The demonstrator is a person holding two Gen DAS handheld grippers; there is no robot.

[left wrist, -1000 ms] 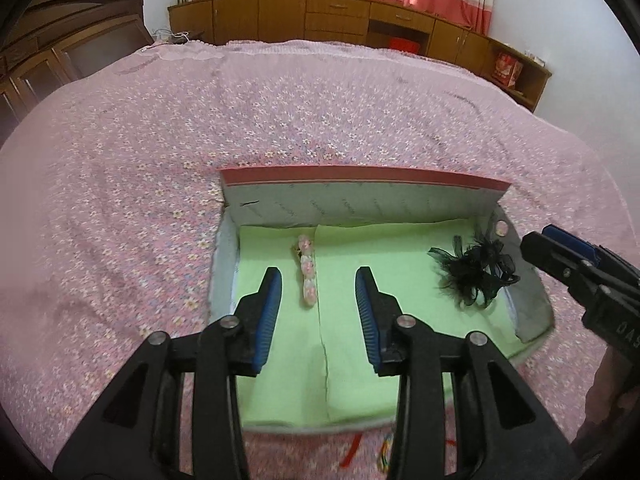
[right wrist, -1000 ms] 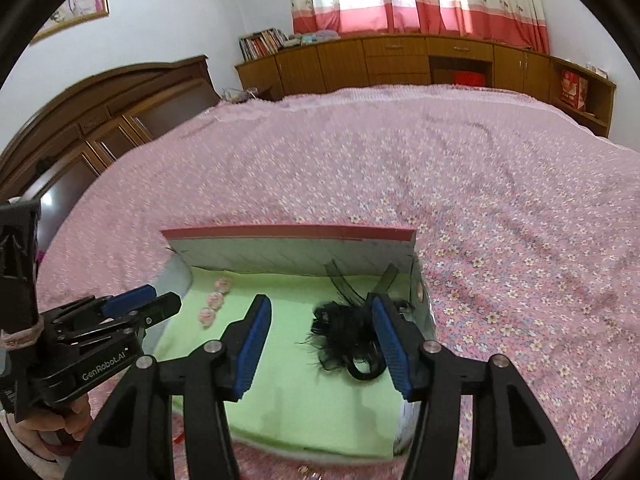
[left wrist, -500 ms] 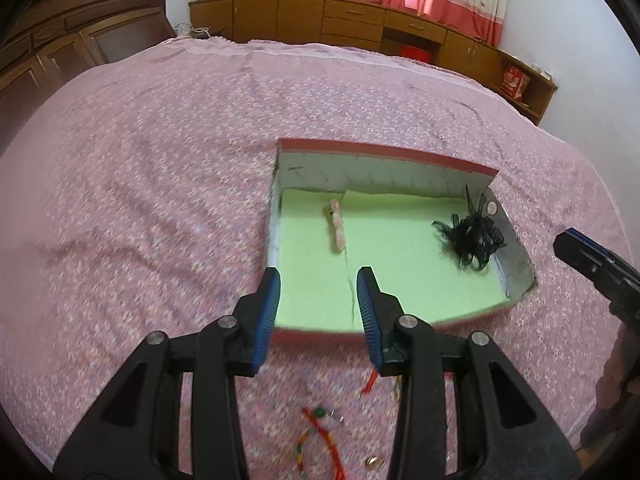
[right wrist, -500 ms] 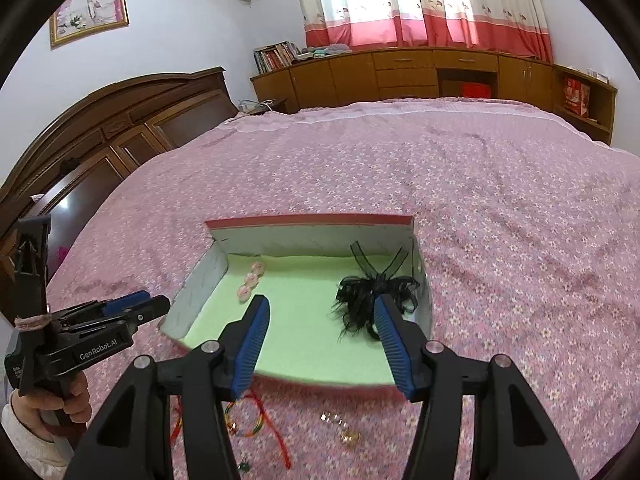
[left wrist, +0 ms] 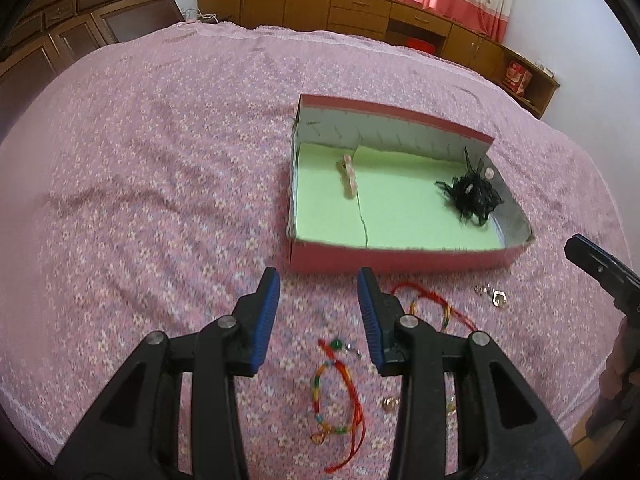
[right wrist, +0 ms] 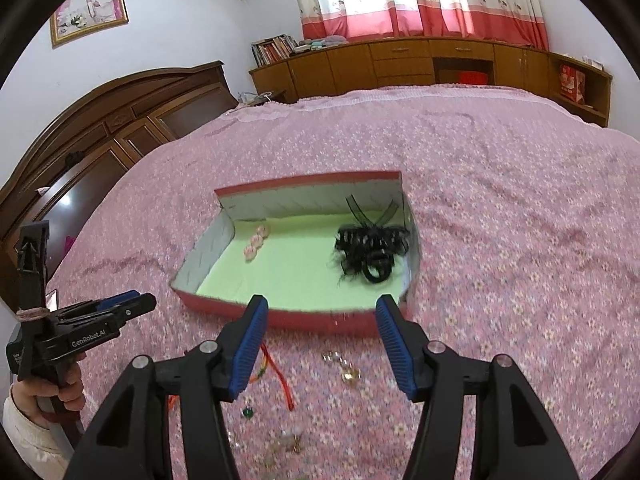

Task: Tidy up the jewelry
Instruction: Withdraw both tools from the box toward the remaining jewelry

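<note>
Here, on a pink floral bedspread (left wrist: 168, 184), a shallow red box (left wrist: 400, 258) with a pale green lining, taken as the landmark. Inside the box, toward its left wall, a pink beaded hair clip (left wrist: 349, 176); in its far right corner, a black lace hair accessory (left wrist: 474, 196), resting against the right wall. Just in front of the box's near wall, loose on the spread: a red cord bracelet (left wrist: 434, 306), a multicoloured braided bracelet (left wrist: 336, 396) nearer the camera, and a small cluster of metal rings or earrings (left wrist: 494, 296) off toward the box's right front corner, too small to tell apart. Another small golden piece (left wrist: 390, 402) lying further from the box, beside the braided bracelet.

Left gripper (left wrist: 318, 312) hovering short of the box's near wall, blue pads parted with a moderate gap, nothing between them, above the bracelets. Right gripper (right wrist: 320, 344) likewise held before the box's front wall, jaws spread wider, empty, with the rings below the gap. Left hand (right wrist: 44, 394) visible in the right wrist view, well left of the box, wrapped round its handle.
</note>
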